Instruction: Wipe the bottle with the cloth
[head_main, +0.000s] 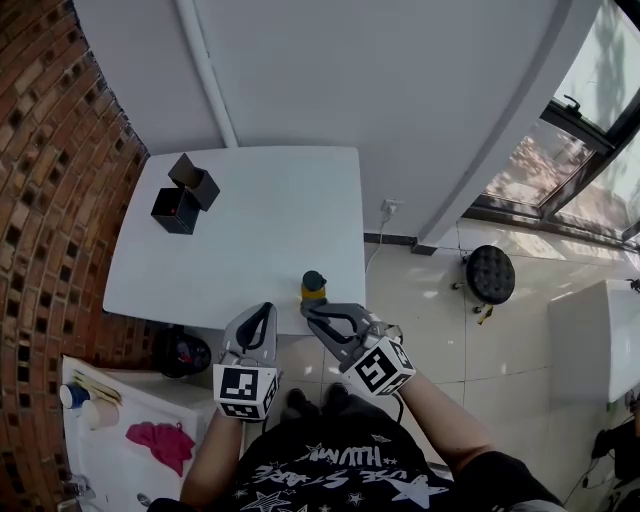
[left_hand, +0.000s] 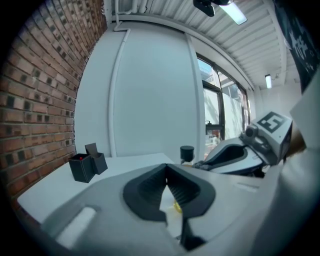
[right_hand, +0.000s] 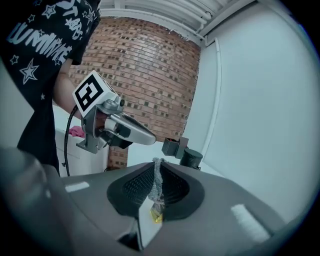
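Pinching fuzzy cloth is the right hand-held gripper (ribbed pads)

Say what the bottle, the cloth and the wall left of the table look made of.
The bottle is probably plastic: a glossy yellow body with a matte dark cap. The cloth is a grey fuzzy fabric, maybe microfibre, with a nubbly edge. The wall is bare red brick with its mortar joints showing.

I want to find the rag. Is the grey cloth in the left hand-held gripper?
No, the fuzzy grey cloth is pinched in the right hand-held gripper; the left hand-held gripper is shut and empty.
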